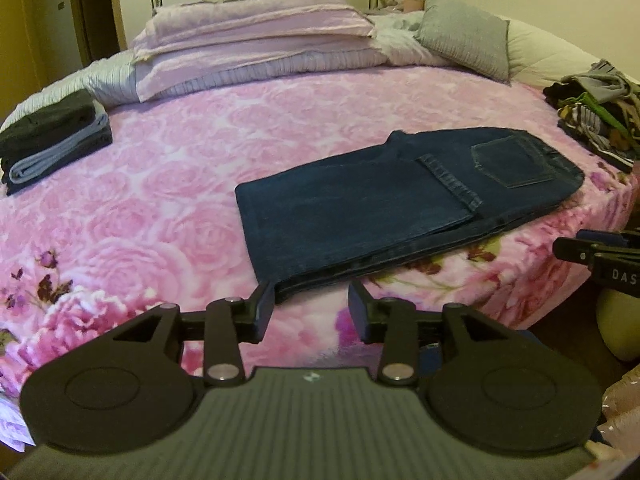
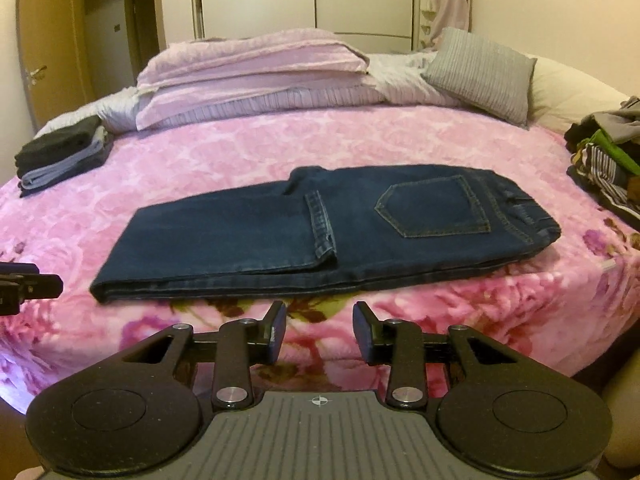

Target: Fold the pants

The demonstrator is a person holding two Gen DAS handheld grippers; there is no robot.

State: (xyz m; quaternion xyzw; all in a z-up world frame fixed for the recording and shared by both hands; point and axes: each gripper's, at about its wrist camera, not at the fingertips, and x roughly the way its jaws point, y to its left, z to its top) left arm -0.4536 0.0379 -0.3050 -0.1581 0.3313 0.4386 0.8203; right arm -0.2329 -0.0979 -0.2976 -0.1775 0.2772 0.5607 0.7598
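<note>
Dark blue jeans (image 1: pixel 384 208) (image 2: pixel 320 232) lie folded flat on the pink floral blanket, leg cuffs laid back over the seat beside the back pocket. My left gripper (image 1: pixel 312 306) hovers open just in front of the jeans' near left corner, nothing between its fingers. My right gripper (image 2: pixel 320 328) is open too, a little short of the jeans' near edge and empty. Each gripper's tip shows at the edge of the other's view: the right one (image 1: pixel 596 254) and the left one (image 2: pixel 28 286).
A stack of folded dark and grey clothes (image 1: pixel 52 136) (image 2: pixel 60 156) sits far left on the bed. A heap of unfolded garments (image 1: pixel 596 116) (image 2: pixel 604 156) lies at the right edge. Pillows (image 1: pixel 256 40) and a grey cushion (image 2: pixel 480 72) line the headboard end.
</note>
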